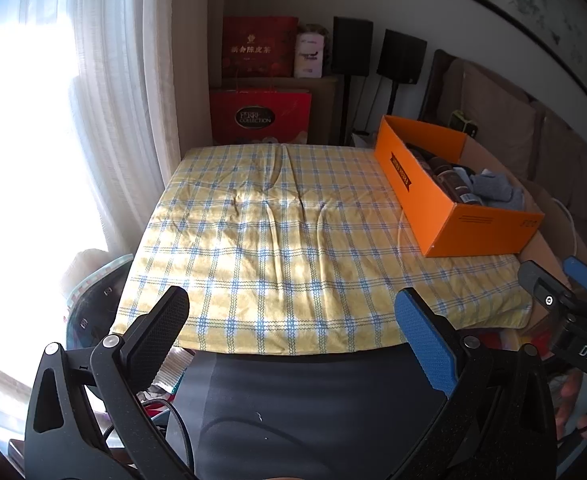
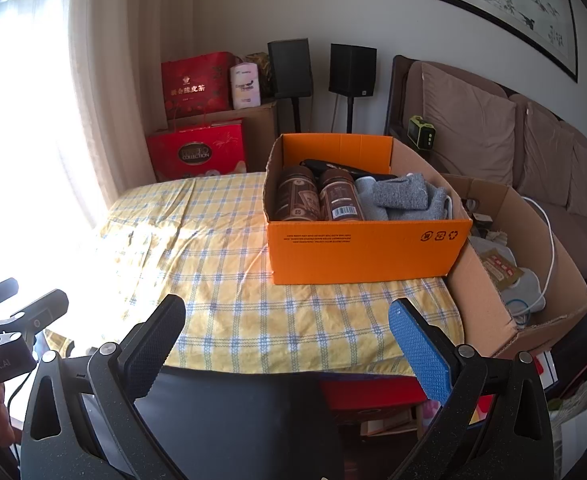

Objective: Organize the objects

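Both of my claws hover at the near edge of the checked tablecloth (image 1: 277, 232): left gripper (image 1: 293, 320) and right gripper (image 2: 287, 330) spread wide, holding nothing. The orange box (image 2: 367, 252) sits at the cloth's right side, containing 2 brown jars (image 2: 317, 198), grey folded cloth (image 2: 403, 198) and a dark item behind. No loose objects remain on the cloth; the organizing appears essentially complete.

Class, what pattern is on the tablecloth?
Yellow tablecloth, blue-and-white check; clearest in left wrist view.
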Demonstrator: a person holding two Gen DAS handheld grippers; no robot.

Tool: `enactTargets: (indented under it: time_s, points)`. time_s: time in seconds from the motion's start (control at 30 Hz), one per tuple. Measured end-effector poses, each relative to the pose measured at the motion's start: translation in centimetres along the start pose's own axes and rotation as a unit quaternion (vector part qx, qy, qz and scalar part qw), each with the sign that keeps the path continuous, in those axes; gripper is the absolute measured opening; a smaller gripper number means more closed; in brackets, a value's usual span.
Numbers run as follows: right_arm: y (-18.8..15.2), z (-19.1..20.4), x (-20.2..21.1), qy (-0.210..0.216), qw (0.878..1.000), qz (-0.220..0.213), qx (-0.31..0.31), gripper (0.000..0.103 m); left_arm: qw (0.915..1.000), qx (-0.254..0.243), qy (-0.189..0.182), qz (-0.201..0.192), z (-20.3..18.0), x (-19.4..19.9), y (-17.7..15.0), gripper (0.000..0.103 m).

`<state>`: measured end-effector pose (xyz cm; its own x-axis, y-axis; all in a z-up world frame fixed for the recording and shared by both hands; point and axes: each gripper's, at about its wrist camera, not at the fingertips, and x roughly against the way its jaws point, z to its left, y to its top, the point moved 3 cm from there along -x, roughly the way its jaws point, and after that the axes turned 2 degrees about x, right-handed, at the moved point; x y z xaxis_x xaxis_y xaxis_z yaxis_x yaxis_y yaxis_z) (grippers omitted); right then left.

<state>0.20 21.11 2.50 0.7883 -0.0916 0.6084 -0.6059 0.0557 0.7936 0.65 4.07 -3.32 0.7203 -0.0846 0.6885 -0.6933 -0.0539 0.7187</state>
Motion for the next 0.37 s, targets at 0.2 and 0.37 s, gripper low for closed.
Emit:
enactTargets:
  time_s: [0.2, 0.37]
  points:
    - [0.01, 0.0, 0.01, 0.0, 1.0, 0.0, 0.0, 0.102, 1.0, -0.001, 0.001, 0.0, 0.02, 0.01, 0.02, 0.103]
    - [-0.04, 0.11, 0.0, 0.001, 1.0, 0.0, 0.0, 0.102, 0.9999, -0.004, 0.011, -0.005, 0.09, 0.06, -0.07, 0.103]
